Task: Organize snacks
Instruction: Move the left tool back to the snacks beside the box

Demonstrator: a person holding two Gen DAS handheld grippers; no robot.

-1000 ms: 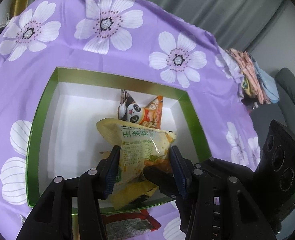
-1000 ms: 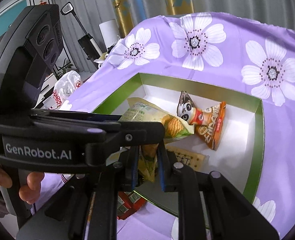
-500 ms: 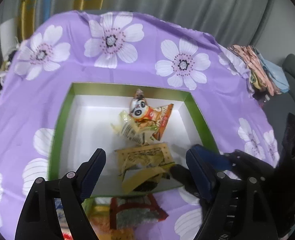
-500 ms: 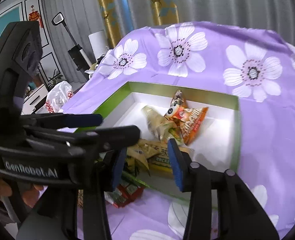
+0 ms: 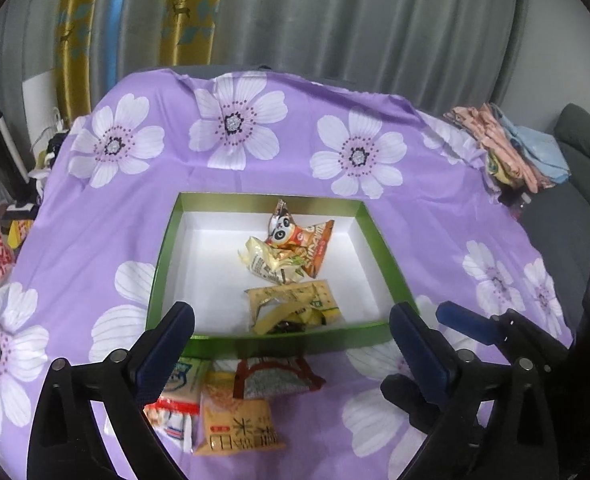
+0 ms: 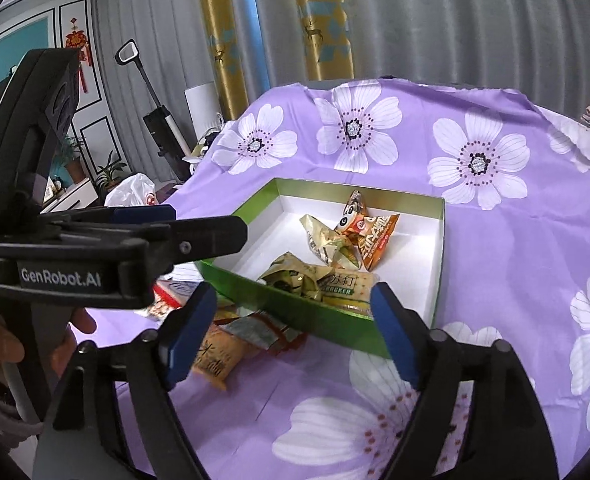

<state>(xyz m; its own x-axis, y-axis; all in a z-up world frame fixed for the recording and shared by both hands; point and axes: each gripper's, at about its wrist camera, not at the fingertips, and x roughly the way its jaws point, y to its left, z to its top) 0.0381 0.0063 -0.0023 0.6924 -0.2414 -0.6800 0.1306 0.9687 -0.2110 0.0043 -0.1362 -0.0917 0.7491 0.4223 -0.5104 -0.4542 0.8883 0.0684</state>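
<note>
Both claws, left claw (image 5: 291,344) and right claw (image 6: 291,332), stood spread and empty. Four packets lay in the green box (image 5: 369,228); next, the orange packet (image 5: 237,420) at 6 o'clock required collection.

Lighting: soft, even indoor light, moderately bright; left wrist view dimmer and greyer, right wrist view brighter with stronger colour.
Source: daylight glows through the curtains (image 6: 435,32) at the back.
Shadows: faint, soft-edged; a light shadow lies inside the near wall of the green box (image 5: 379,236), and another under the right gripper (image 6: 295,332).
Glare: a mild sheen on the snack wrappers (image 6: 327,248); the box's white floor is close to washed out.
Distortion: strong fisheye bending; black vignette fills the corners.
Focus: centre sharp; edges and the nearest gripper parts slightly soft.
</note>
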